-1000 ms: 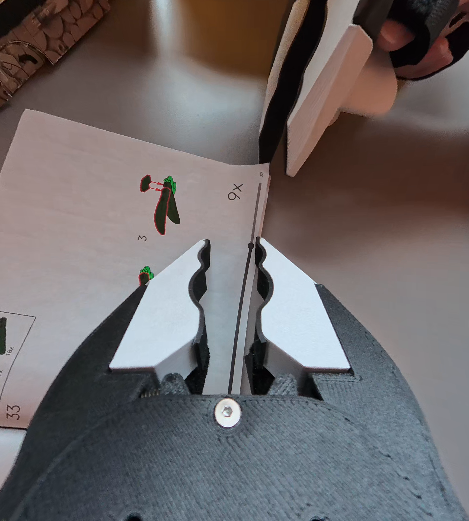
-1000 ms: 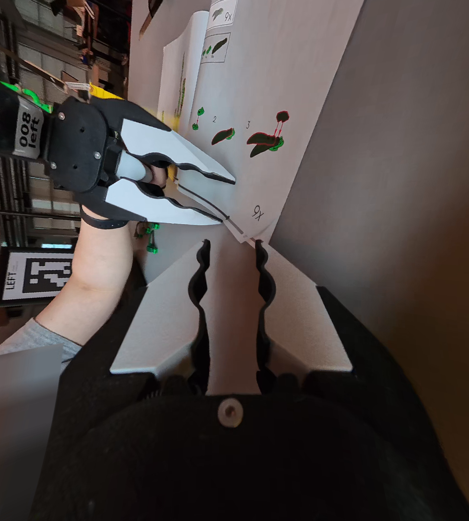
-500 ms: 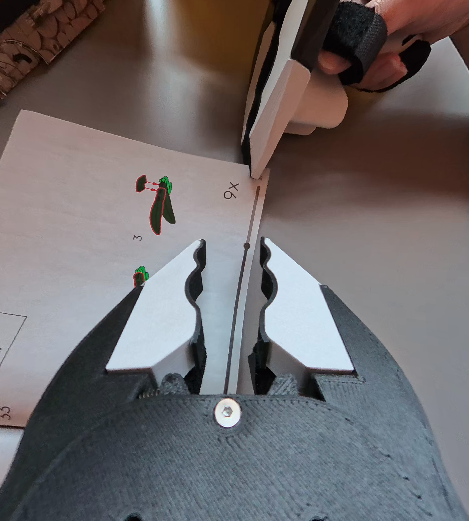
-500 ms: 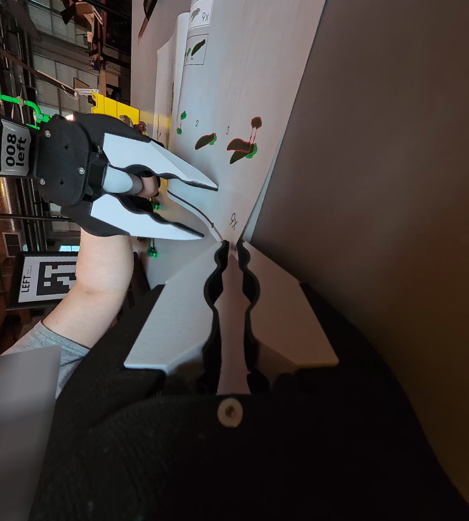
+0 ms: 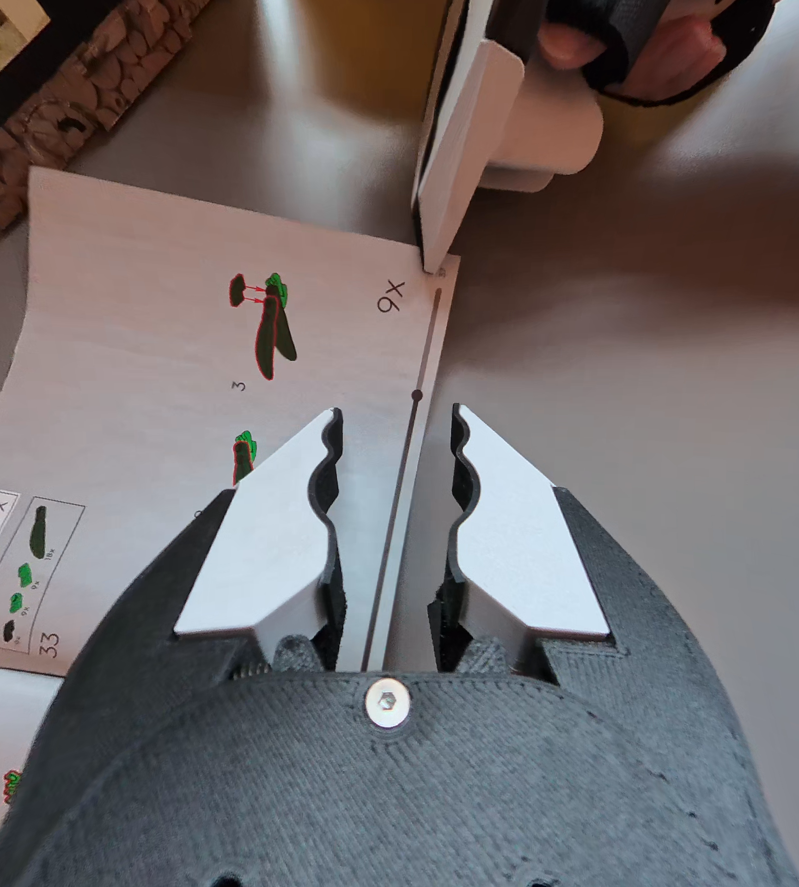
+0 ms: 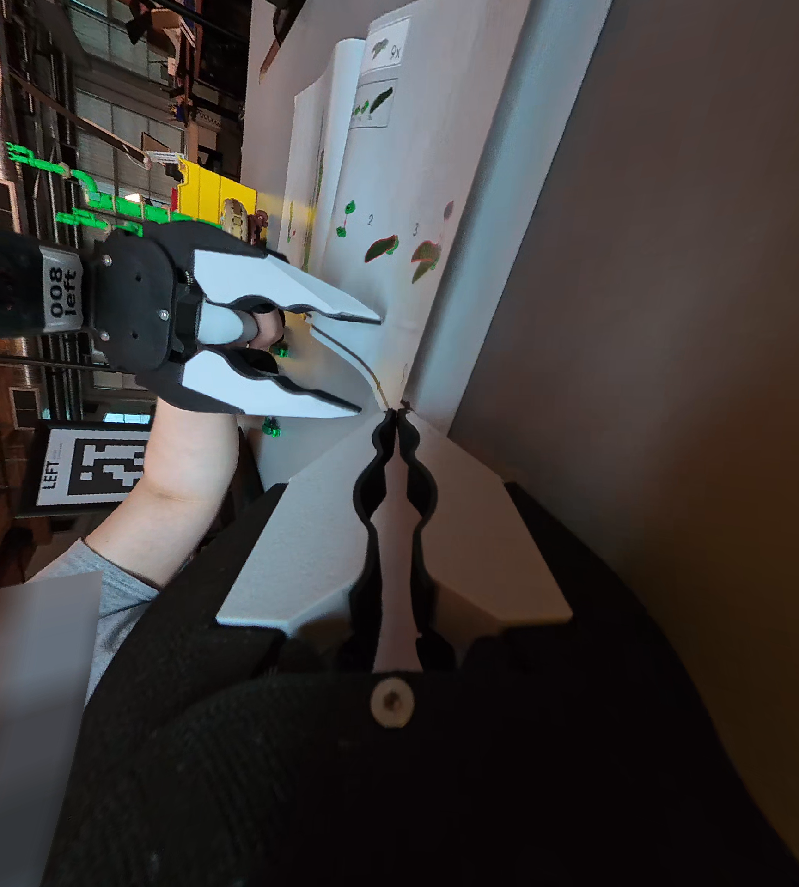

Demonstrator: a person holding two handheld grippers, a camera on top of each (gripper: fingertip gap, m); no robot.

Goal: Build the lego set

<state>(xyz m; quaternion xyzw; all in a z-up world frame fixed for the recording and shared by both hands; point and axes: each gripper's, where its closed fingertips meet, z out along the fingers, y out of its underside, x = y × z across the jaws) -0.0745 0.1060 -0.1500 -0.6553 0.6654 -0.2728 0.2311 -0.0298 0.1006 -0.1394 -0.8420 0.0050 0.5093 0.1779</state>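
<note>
Left wrist view: the left gripper (image 5: 395, 413) hovers with its jaws wide apart over the right edge of the open booklet (image 5: 157, 345) on the grey table (image 5: 628, 432). At the page's far right corner the right gripper (image 5: 428, 266) pinches the paper; its body and the hand (image 5: 647, 43) holding it are cut off at the top. A box (image 5: 51, 96) lies far left, partly out of frame.

Right wrist view: the right gripper (image 6: 395, 413) has its tips closed on the page corner, which curls up. The left gripper (image 6: 371, 365) stands open at the left. Small green pieces (image 6: 271, 427) beyond it are too small to make out.
</note>
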